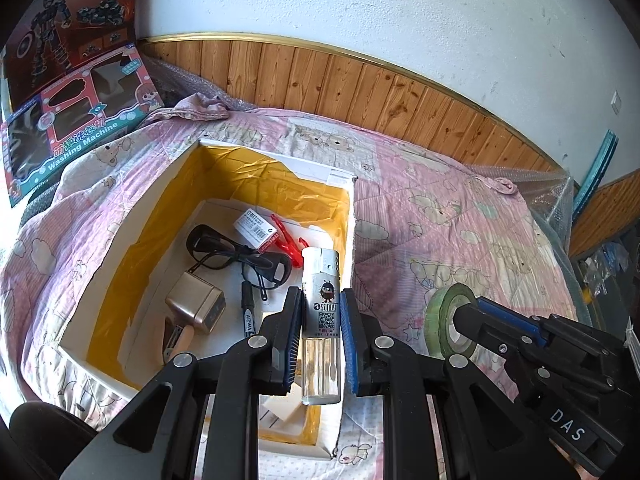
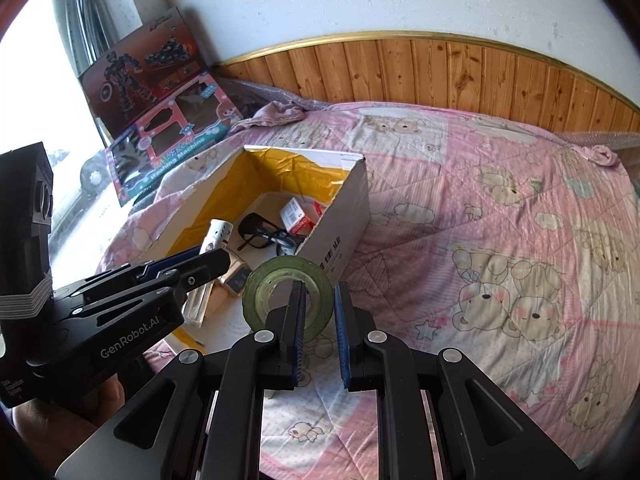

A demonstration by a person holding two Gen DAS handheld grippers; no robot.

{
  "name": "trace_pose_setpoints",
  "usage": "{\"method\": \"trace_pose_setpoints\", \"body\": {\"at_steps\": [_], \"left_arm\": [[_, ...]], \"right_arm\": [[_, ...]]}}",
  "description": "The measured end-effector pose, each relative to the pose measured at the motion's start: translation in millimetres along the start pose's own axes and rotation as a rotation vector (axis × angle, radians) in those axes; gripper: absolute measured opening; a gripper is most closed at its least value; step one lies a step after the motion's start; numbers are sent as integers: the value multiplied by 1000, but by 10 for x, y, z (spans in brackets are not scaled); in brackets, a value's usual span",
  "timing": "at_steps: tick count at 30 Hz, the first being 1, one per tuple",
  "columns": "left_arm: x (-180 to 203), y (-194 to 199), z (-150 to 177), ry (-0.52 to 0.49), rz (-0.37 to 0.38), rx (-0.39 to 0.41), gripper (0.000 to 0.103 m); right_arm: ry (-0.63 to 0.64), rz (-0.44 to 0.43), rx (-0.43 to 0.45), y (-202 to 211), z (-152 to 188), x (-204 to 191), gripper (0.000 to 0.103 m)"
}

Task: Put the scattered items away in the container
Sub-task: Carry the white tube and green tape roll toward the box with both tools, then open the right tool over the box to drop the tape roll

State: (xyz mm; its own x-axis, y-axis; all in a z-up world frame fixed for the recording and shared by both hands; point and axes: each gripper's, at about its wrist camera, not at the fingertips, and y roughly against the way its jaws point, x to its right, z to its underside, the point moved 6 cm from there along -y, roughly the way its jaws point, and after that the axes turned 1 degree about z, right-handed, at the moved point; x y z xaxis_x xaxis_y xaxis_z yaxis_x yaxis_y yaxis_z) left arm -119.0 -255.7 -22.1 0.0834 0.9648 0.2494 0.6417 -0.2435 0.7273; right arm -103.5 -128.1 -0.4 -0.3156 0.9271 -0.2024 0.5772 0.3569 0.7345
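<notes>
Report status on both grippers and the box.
Left gripper shut on lighter, over the box. Right gripper shut on green tape roll, beside the box. Glasses already inside. Nothing blocking.

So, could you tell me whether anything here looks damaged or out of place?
The box's yellow lining is torn and ragged along the far wall, baring white card. Otherwise nothing stands out.

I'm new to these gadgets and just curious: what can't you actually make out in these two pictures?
- White cardboard box: near corner hidden by the left claw, left view.
- Silver lighter: small print unreadable, left view.
- Green tape roll: lower part hidden by the right claw, right view.
- Black glasses: partly behind the box wall, right view.
</notes>
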Motion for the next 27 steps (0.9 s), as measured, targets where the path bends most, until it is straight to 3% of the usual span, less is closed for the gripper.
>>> {"method": "trace_pose_setpoints", "body": {"at_steps": [19, 27], "left_arm": [[-793, -54, -114, 150, -36, -1, 20], [-850, -239, -14, 161, -13, -59, 20]], "right_arm": [[71, -49, -15, -294, -287, -362, 14], [118, -67, -37, -546, -522, -501, 14]]}}
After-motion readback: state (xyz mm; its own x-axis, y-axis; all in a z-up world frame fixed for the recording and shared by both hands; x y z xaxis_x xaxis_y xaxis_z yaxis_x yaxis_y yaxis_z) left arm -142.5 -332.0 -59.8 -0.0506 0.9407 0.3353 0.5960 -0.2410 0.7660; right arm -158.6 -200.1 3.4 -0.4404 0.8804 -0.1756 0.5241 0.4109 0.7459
